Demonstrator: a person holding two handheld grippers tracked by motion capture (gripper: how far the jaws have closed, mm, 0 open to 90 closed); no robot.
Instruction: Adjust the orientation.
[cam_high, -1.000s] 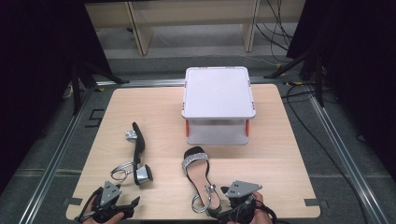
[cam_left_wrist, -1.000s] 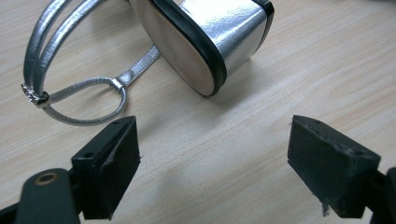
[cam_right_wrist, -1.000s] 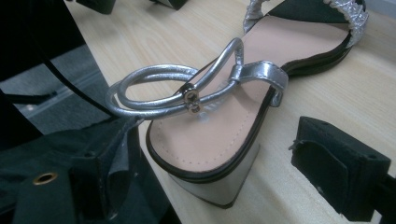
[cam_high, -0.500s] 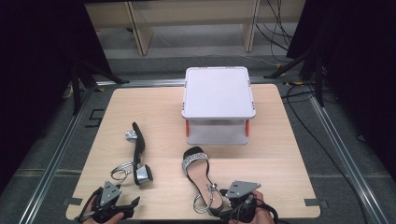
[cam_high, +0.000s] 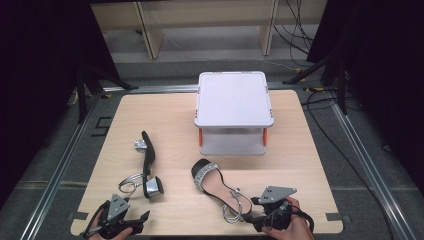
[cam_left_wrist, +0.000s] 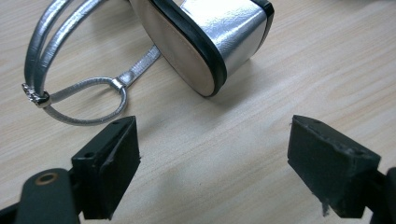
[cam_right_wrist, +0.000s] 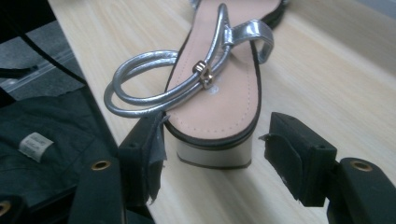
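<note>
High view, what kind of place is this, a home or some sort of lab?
Probably a lab recording setup: a lone wooden table ringed by dark curtains, loose cables on a grey floor, with sandals laid out as props.

Light wood table (cam_high: 150, 107) w/ rounded corners on grey carpet floor (cam_high: 165, 50); pale shelving unit (cam_high: 205, 20) behind, black curtains (cam_high: 45, 55) both sides, cables (cam_high: 295, 30) at right.
</note>
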